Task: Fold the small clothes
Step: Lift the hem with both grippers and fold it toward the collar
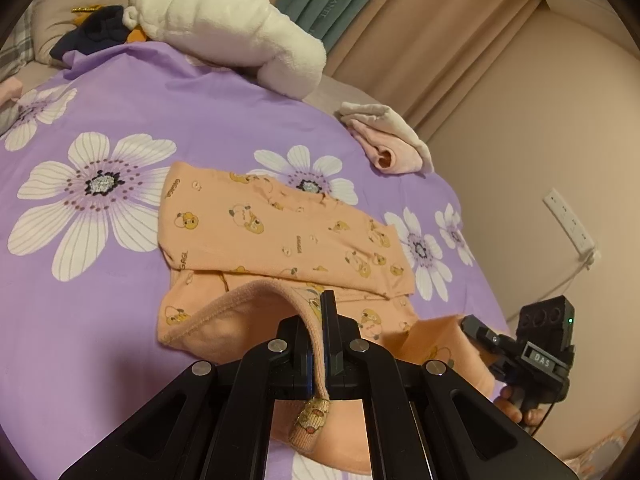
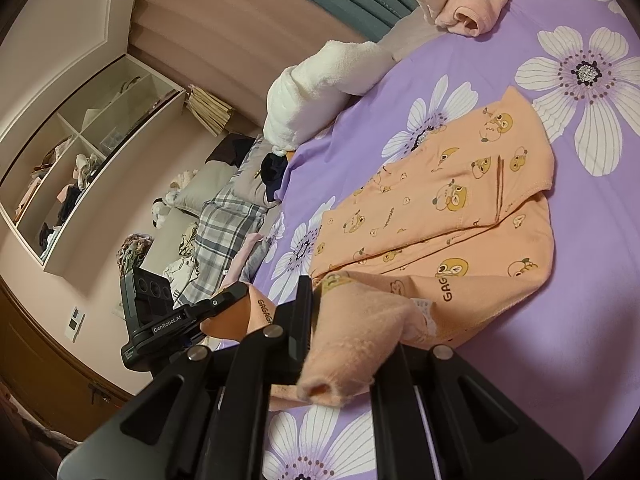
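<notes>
Pinching the peach top's [image 1: 280, 236] near hem, left gripper [image 1: 316, 320] and right gripper [image 2: 308, 312] both clamp tight, lifting it to fold over the bedsheet [image 1: 120, 112].

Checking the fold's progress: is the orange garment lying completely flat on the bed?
No, the left tongs grip the orange garment at its ribbed edge, lifted off the bed.

A bed under a purple sheet [image 1: 132, 108] printed with large white flowers carried the orange printed garment [image 1: 280, 236], partly folded near its middle. A white plush blanket [image 1: 240, 24] and a pink and cream folded bundle [image 1: 392, 144] lay toward the far edge, beside what seemed dark clothing [image 1: 96, 36].
</notes>
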{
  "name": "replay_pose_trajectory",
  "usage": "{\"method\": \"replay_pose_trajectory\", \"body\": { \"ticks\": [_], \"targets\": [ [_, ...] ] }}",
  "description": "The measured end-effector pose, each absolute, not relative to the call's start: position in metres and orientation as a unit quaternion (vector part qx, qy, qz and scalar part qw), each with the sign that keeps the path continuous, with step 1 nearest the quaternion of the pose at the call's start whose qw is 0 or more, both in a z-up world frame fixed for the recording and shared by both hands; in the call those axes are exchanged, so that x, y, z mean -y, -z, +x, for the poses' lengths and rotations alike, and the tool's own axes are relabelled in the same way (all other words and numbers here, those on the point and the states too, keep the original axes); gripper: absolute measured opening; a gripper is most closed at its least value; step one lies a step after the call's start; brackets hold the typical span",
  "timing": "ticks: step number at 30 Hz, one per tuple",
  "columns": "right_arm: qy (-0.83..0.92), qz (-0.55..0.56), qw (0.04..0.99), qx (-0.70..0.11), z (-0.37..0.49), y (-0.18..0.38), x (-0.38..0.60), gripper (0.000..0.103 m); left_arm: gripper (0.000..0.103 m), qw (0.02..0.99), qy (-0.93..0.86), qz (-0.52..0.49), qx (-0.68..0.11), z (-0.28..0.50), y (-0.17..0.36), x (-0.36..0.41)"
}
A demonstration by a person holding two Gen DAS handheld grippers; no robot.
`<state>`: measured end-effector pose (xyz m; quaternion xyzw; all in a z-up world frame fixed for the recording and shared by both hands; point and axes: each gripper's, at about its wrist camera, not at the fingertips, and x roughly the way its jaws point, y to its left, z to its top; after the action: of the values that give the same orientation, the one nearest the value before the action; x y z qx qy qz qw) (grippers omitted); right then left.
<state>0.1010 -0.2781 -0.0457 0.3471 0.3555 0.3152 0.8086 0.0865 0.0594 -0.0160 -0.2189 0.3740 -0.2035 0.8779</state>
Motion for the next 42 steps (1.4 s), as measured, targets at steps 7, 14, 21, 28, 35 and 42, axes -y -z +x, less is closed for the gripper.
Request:
{"method": "replay_pose_trajectory", "body": {
  "ticks": [7,14,21,28,35,42],
  "targets": [
    [-0.311,0.347,0.809,-0.358,0.103,0.048,0.277,0.008,0.001,0.878,0.201,-0.220,-0.374,0.098,0.017,-0.061],
    [-0.308,0.350,0.810,-0.356,0.111,0.048,0.275,0.008,0.001,0.878,0.195,-0.223,-0.376,0.109,0.018,-0.065],
    [-0.300,0.356,0.810,-0.356,0.122,0.051,0.281,0.008,0.001,0.880,0.189,-0.223,-0.373,0.121,0.017,-0.068],
    [-0.282,0.361,0.821,-0.341,0.137,0.044,0.290,0.008,0.001,0.881,0.177,-0.237,-0.370,0.140,0.017,-0.075],
    [-0.247,0.366,0.835,-0.330,0.163,0.039,0.299,0.008,0.001,0.878,0.155,-0.268,-0.365,0.167,0.018,-0.085],
    [-0.197,0.378,0.852,-0.304,0.181,0.029,0.315,0.008,0.001,0.885,0.132,-0.271,-0.354,0.194,0.017,-0.087]
  ]
}}
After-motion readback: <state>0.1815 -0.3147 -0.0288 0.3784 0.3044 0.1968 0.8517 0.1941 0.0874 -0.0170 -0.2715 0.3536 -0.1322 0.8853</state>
